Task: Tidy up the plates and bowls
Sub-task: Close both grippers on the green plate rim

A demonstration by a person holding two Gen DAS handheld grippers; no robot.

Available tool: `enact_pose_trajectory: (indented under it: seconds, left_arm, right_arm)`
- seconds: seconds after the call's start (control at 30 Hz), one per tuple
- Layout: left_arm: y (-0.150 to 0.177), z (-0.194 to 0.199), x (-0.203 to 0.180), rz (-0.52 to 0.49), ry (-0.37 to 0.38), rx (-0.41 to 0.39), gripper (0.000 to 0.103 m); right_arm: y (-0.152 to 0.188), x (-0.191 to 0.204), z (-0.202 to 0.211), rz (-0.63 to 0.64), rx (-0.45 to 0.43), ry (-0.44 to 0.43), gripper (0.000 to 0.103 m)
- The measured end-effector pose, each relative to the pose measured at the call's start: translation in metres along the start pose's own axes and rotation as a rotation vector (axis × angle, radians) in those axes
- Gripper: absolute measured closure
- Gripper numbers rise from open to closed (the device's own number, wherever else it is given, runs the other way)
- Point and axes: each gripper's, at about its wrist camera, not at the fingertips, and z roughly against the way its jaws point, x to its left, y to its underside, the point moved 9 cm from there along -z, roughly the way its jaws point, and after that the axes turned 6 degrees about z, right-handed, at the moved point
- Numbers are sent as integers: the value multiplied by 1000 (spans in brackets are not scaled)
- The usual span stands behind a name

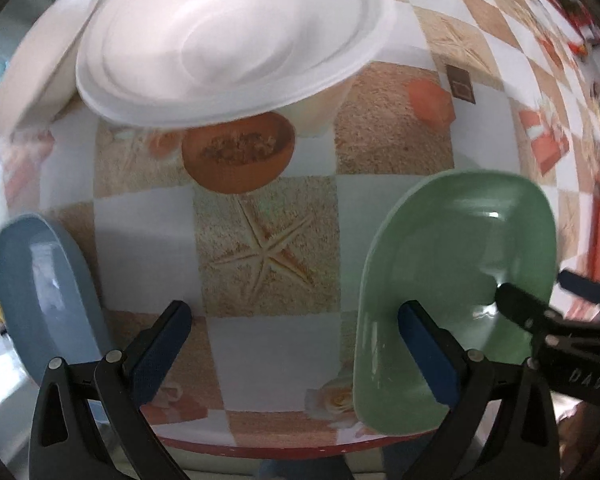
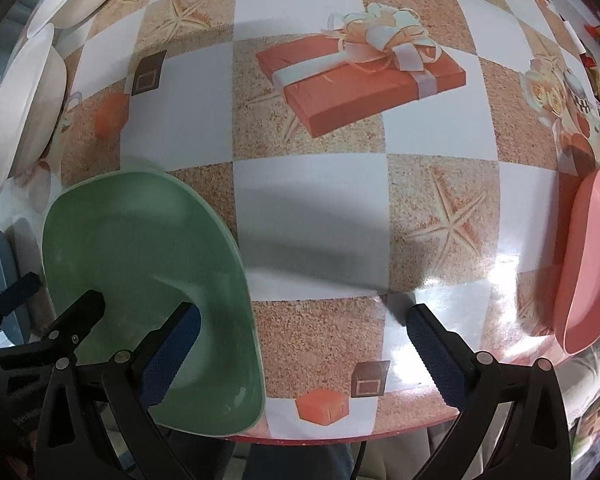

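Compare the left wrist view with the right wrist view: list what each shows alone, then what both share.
Left wrist only: nothing certain; it best shows the white plate atop its bowl. Right wrist only: the pink dish. Both: the green dish, blue dish, white dishes, the checked tablecloth, and both open, empty tools, left tool and right tool.

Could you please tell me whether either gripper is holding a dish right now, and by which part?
Nothing is held. The left gripper and right gripper are both open, hovering over the table beside the green plate.
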Motion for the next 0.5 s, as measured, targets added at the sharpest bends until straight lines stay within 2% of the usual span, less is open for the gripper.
enact_pose_trajectory:
  seconds: [0.03,0.33,0.5]
  left_arm:
    - [-9,3,5,3,-6,1,0]
    - [-13,-1,18,2,-31,20,1]
    - [-24,11,10,-41,-45,10,11]
  right_arm:
    - [2,-1,1,2,2,-1,0]
    - [9,-7,0,-10,61,-16,0]
    - [16,-4,3,-2,43,-14,12]
